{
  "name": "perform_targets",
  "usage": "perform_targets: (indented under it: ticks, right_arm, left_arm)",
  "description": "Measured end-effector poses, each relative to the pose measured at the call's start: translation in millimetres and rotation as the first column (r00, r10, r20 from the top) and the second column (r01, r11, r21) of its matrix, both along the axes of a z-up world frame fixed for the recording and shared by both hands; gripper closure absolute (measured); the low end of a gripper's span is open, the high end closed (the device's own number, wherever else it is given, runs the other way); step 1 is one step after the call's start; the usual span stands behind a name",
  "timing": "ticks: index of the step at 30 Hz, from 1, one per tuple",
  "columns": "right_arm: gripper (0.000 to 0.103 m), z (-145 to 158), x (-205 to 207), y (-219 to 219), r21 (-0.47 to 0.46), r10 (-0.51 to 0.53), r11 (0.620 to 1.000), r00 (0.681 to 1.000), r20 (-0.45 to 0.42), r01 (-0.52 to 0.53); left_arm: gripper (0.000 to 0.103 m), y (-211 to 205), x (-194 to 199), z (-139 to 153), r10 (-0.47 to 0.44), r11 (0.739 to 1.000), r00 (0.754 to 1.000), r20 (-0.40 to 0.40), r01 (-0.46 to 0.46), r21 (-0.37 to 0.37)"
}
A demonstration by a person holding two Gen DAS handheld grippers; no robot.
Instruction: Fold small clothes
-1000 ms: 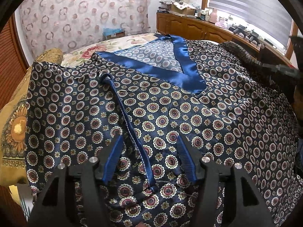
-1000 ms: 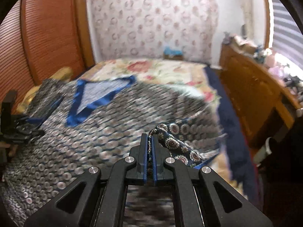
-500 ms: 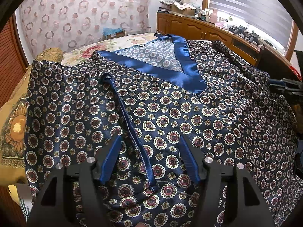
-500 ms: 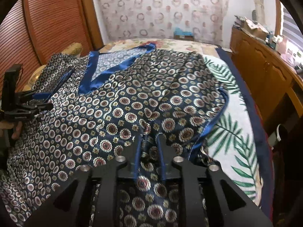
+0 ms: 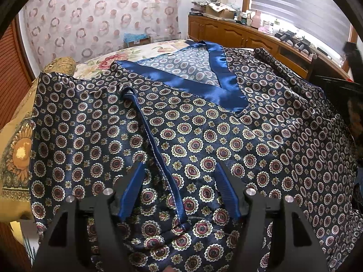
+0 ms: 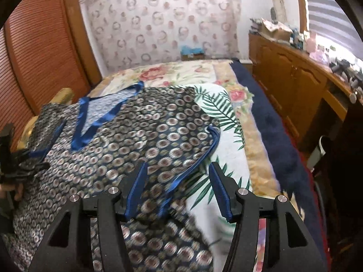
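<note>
A navy satin top (image 5: 204, 140) with round medallions and a shiny blue V-neck band (image 5: 188, 83) lies spread on the bed. My left gripper (image 5: 178, 166) hovers open just over its near part. A blue-piped sleeve hem (image 5: 156, 149) runs under the gap, and the pads do not touch it. In the right wrist view the same top (image 6: 136, 136) covers the bed's left half. My right gripper (image 6: 177, 165) has its jaws opening over the top's blue-trimmed edge (image 6: 199, 161), with nothing pinched. The left gripper (image 6: 13, 158) and a hand show at that view's left edge.
A floral bedspread (image 6: 172, 72) and a palm-leaf sheet (image 6: 217, 111) lie under the top. A navy blanket (image 6: 272, 122) runs along the bed's right side beside a cluttered wooden cabinet (image 6: 295, 83). A slatted wooden door (image 6: 40, 52) and a yellow sunflower cloth (image 5: 15, 149) are on the left.
The right gripper was shut on a fold of the top. It laid the fold down, let go, and drew back to the right with its jaws apart. The left gripper stayed put.
</note>
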State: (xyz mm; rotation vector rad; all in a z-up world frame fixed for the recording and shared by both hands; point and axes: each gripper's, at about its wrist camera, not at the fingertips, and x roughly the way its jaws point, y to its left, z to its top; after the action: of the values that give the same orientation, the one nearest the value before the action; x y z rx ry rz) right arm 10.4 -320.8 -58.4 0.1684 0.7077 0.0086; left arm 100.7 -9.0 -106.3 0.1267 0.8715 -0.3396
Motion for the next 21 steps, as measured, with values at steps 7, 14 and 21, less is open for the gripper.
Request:
perform_targets:
  ticks: [7, 14, 21]
  right_arm:
    - [0.046, -28.8, 52.7, -25.2, 0.027, -0.039, 0.999, 0.992, -0.119, 0.042]
    - [0.092, -32.2, 62.7, -20.7, 0.019, 0.001, 1.0, 0.993, -0.119, 0.002]
    - [0.1, -9.5, 65.0, 3.6, -0.007, 0.08, 0.997, 0.995, -0.051, -0.08]
  left_arm:
    - [0.038, -0.1, 0.1, 0.0, 0.0, 1.0, 1.0, 0.0, 0.0, 0.001]
    - [0.038, -0.1, 0.1, -0.1, 0.0, 1.0, 1.0, 0.0, 0.0, 0.0]
    - [0.038, 0.0, 0.4, -0.3, 0.0, 1.0, 1.0, 0.0, 0.0, 0.0]
